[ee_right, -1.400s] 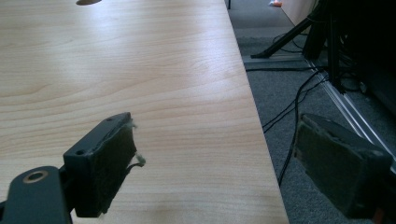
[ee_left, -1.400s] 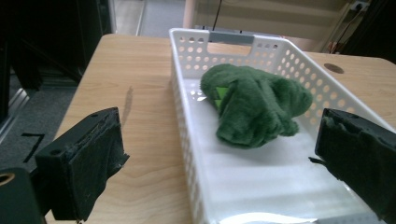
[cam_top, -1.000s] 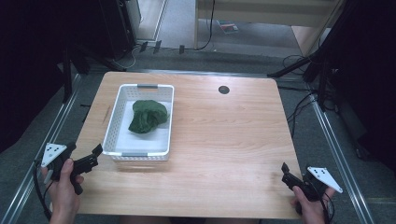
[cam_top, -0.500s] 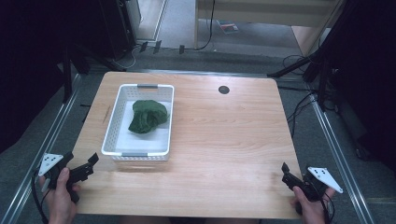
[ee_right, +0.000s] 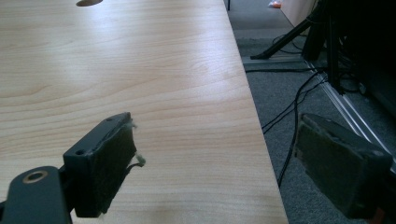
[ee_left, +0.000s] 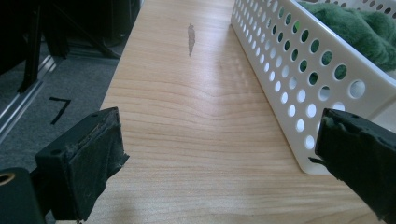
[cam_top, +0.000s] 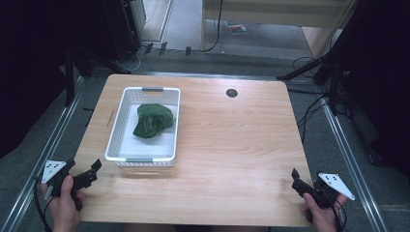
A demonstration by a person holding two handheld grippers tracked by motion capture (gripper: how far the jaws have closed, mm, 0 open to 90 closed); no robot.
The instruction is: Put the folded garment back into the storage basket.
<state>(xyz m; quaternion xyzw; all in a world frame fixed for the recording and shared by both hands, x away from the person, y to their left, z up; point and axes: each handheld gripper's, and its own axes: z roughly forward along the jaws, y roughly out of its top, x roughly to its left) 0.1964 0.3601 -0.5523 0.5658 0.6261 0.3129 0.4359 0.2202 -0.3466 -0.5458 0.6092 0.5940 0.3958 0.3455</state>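
Note:
A white perforated basket (cam_top: pixel 140 159) sits on the left half of the wooden table (cam_top: pixel 232 145) with a crumpled green cloth (cam_top: pixel 153 121) inside it. My left gripper (cam_top: pixel 84 165) is held at the table's near-left corner, just short of the basket, open and empty. In the left gripper view its jaws (ee_left: pixel 219 154) stand wide apart, with the basket wall (ee_left: pixel 299 79) running up the right and the green cloth (ee_left: pixel 359 28) showing over the rim. My right gripper (cam_top: pixel 296 178) hovers at the near-right corner, also open and empty (ee_right: pixel 219 158), straddling the table's right edge.
A small round hole (cam_top: pixel 231 93) lies in the tabletop at the back right. Metal rails (cam_top: pixel 58 125) run along both sides of the table. Cables (ee_right: pixel 289 121) and stand legs lie on the grey floor to the right.
My left gripper has drawn back from the basket's near-left corner toward the table's front-left corner. The right gripper, the basket and the cloth have stayed put.

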